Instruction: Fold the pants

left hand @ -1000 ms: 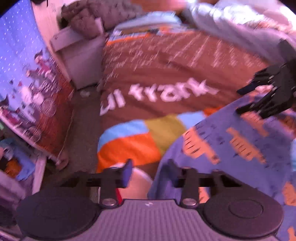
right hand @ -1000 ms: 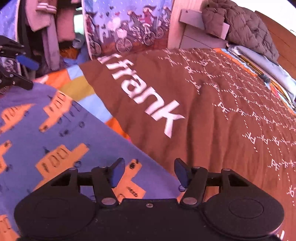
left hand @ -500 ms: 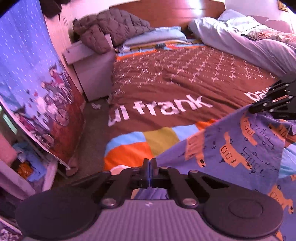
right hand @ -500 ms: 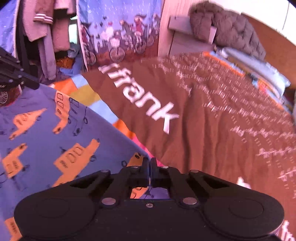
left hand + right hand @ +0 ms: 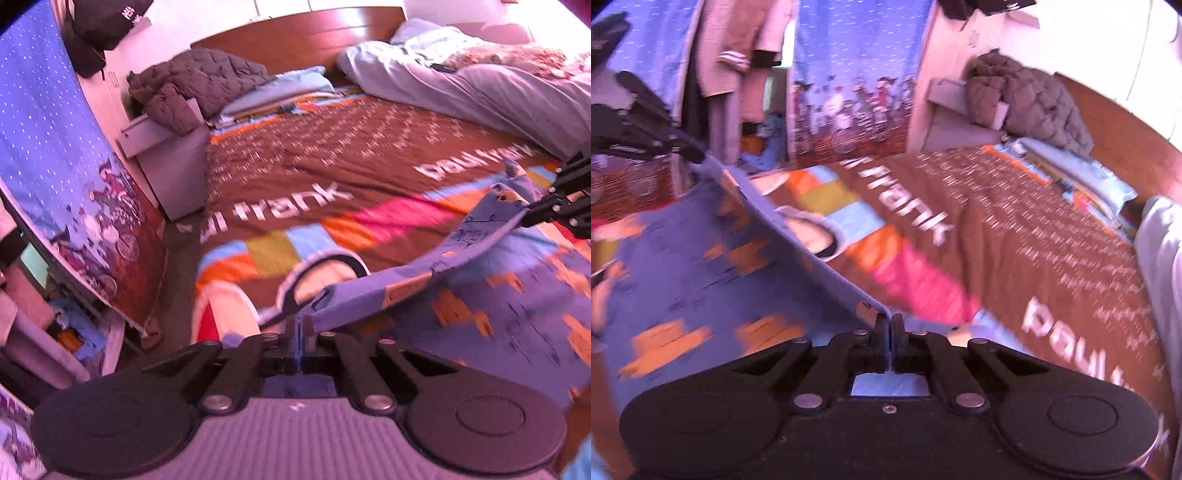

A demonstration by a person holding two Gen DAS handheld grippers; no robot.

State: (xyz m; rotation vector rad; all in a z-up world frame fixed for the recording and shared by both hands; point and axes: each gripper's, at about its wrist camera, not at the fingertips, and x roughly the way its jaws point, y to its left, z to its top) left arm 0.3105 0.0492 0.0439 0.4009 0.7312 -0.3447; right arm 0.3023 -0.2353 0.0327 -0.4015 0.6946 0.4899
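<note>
Both tongs are clamped on the pants [image 5: 461, 295] right now: the left tongs [image 5: 298, 334] have the near-left end of the hem edge, and the right tongs [image 5: 888, 326] have the other end. The edge is stretched taut between them and lifted off the bed [image 5: 332, 158], while the rest of the purple fabric with the orange print trails down onto the cover at the foot end. In the left view you can see the right tongs off at the far right, with the fabric running up to them.

My guess is this is the carry-over part of a fold. To do it well, I'd keep that edge tight so it doesn't sag in the middle, keep both hands level with each other, and lay it down square on the far end of the pants rather than dropping it. Everything is pretty motion-blurred, so I can't tell whether the lower layer is lying flat. Worth smoothing after letting go.
</note>
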